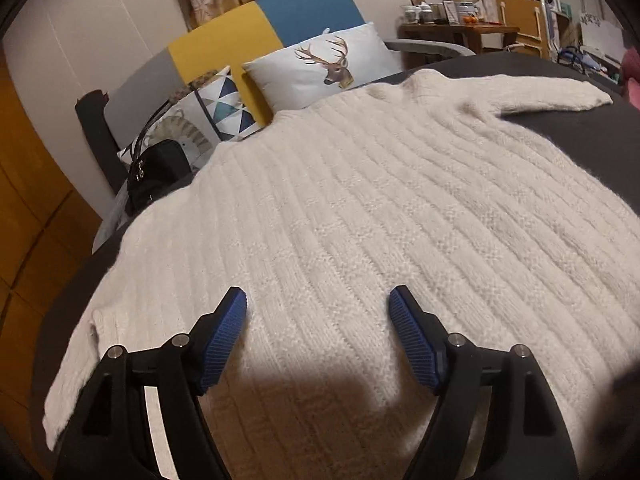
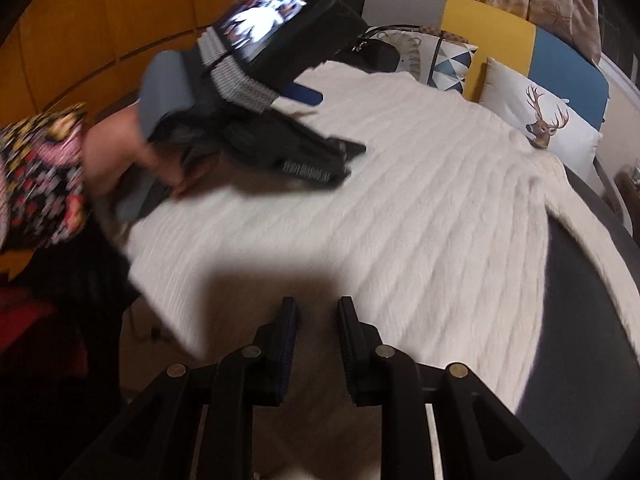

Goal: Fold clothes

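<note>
Currently, the white ribbed sweater [image 1: 380, 208] lies spread flat on the dark bed [image 1: 580, 140], one sleeve [image 1: 552, 94] extended sideways near the deer pillow [image 1: 320, 66] and the triangle-pattern pillow [image 1: 224, 108]. The left claw [image 1: 318, 300] is over the sweater's near portion with its blue pads [image 1: 224, 340] spread wide and nothing between them. The right claw [image 2: 316, 308] is over the near hem with its jaws narrowly parted, gripping nothing; the person's left hand [image 2: 120, 152] shows blurred in the right wrist view.
</note>
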Motion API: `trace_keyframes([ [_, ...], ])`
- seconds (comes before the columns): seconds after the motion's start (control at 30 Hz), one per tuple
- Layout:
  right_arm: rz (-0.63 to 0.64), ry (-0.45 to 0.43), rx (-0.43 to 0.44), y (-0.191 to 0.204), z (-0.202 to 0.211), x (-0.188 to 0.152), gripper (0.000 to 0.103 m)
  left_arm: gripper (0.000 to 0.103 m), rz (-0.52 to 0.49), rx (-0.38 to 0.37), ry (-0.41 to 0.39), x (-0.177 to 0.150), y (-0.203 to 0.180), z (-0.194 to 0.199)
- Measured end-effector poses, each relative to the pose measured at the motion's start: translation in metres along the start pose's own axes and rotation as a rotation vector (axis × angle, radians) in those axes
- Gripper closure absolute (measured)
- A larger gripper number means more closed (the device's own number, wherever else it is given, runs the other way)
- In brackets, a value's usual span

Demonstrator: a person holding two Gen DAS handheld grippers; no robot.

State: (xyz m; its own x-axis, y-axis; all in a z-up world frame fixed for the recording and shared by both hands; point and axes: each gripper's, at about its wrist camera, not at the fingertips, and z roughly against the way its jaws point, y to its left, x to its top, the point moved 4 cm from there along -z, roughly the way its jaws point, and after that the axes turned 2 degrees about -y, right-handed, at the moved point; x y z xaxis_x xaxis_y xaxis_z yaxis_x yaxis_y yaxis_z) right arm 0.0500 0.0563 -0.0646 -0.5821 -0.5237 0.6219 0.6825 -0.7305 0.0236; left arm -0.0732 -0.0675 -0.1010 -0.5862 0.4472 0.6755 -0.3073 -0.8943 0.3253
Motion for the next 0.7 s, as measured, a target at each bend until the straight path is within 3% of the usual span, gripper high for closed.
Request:
trace_keyframes([
  [0.23, 0.054, 0.074, 0.032, 0.009, 0.017, -0.019, 0.081, 0.015, 0.142, -0.1, 0.061, -0.006, 0.024, -0.01],
  [0.3, 0.038, 0.036, 0.064, 0.005, 0.03, -0.011, 0.082, 0.015, 0.17, -0.116, 0.089, -0.008, 0.028, -0.009],
  [0.37, -0.029, -0.03, 0.015, -0.015, 0.04, 0.001, 0.082, 0.015, 0.168, -0.121, 0.119, -0.012, 0.028, 0.003],
  [0.47, -0.125, -0.097, -0.066, -0.049, 0.045, 0.017, 0.082, 0.015, 0.052, -0.014, 0.106, -0.026, 0.034, 0.026],
  [0.6, -0.147, -0.049, -0.123, -0.083, 0.012, 0.024, 0.082, 0.015, -0.093, 0.163, 0.111, -0.051, 0.051, 0.035],
  [0.7, -0.168, -0.007, -0.13, -0.099, -0.002, 0.012, 0.082, 0.015, -0.088, 0.186, 0.075, -0.064, 0.065, 0.037],
])
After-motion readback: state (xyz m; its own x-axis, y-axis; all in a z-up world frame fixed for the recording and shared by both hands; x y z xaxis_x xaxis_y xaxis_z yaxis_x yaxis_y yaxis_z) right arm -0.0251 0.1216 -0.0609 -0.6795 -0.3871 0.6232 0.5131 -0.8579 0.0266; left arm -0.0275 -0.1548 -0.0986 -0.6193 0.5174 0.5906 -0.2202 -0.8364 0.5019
